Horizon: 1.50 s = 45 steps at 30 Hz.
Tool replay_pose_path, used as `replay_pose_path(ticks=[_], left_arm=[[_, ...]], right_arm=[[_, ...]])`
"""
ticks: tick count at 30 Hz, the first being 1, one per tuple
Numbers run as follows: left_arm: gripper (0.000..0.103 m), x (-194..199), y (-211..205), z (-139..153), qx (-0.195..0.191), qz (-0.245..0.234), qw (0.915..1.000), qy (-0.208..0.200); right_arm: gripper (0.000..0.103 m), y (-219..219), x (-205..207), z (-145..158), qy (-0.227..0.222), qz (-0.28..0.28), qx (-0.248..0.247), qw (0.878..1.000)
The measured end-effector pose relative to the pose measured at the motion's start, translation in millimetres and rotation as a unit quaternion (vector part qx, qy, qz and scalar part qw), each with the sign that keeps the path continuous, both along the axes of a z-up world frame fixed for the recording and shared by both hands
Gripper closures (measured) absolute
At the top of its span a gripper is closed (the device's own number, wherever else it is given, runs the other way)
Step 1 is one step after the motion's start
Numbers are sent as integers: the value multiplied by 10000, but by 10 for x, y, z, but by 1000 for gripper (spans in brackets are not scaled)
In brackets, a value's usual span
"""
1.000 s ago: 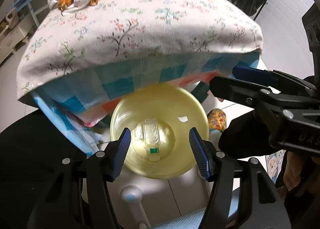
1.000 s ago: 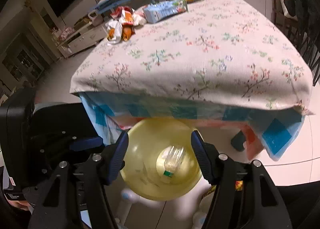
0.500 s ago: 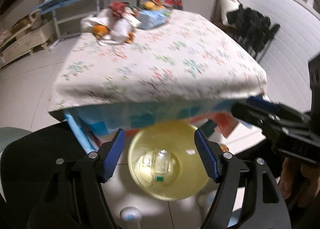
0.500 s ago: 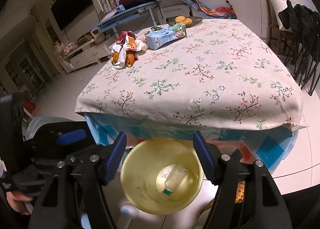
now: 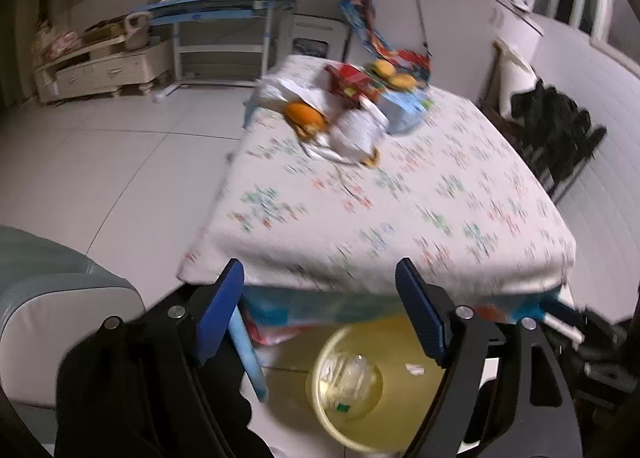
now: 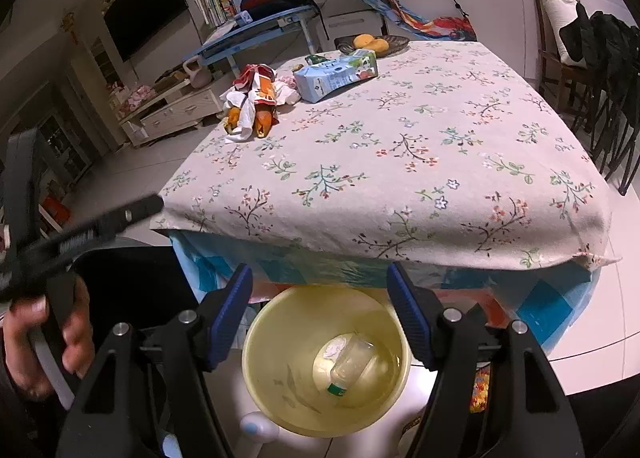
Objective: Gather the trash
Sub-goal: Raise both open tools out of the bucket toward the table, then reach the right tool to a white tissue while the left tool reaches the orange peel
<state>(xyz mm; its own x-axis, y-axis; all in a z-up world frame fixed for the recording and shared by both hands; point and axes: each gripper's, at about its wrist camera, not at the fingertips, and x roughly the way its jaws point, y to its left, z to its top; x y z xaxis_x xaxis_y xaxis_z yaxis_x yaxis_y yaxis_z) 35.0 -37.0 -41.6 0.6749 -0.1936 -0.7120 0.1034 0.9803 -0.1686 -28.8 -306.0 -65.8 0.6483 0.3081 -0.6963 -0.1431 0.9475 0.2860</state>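
Observation:
A yellow bin stands on the floor under the table's near edge, with a clear plastic bottle lying inside. At the table's far left lies a heap of wrappers and crumpled paper, beside a light blue carton. My left gripper hangs above the bin at the table edge; its jaws are opening and hold nothing. My right gripper is open and empty over the bin. A hand holds the left gripper at the left of the right wrist view.
The table wears a floral cloth over a blue patchwork one. A dish of yellow fruit sits at its far edge. Dark chairs stand to the right, a grey seat to the near left, a blue desk beyond.
My left gripper has risen and tipped up from the bin, so the whole tabletop now shows, and its jaws have spread wider. The right gripper has barely moved.

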Motion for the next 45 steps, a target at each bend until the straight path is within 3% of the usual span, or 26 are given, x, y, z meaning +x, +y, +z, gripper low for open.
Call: replay_pose_path(ticks=[10, 17, 25, 27, 30, 32, 34, 39, 45], left_arm=[[26, 430, 171, 67, -222, 361, 9989, -219], [22, 509, 361, 48, -523, 792, 9948, -369], [20, 553, 356, 33, -557, 774, 9945, -425], [19, 586, 368, 23, -583, 777, 9945, -401], [19, 623, 387, 10, -619, 795, 9942, -379], [18, 656, 390, -1, -636, 805, 9941, -356], [18, 699, 393, -11, -655, 813, 9940, -337], [18, 875, 342, -65, -641, 714, 9952, -190], [18, 1159, 170, -131, -366, 416, 9985, -24]], right_arm=[[36, 178, 262, 149, -270, 276, 102, 9992], [36, 525, 908, 231, -386, 547, 175, 9976], [43, 899, 1629, 278, -527, 603, 105, 9967], [47, 935, 1755, 253, -490, 544, 96, 9973], [61, 954, 1882, 196, -370, 497, 74, 9981], [85, 969, 1906, 173, -319, 534, 44, 9981], [99, 945, 1899, 154, -283, 584, 42, 9979], [100, 791, 1854, 146, -220, 673, 7, 9975], [101, 213, 1624, 266, -157, 417, -17, 9990]])
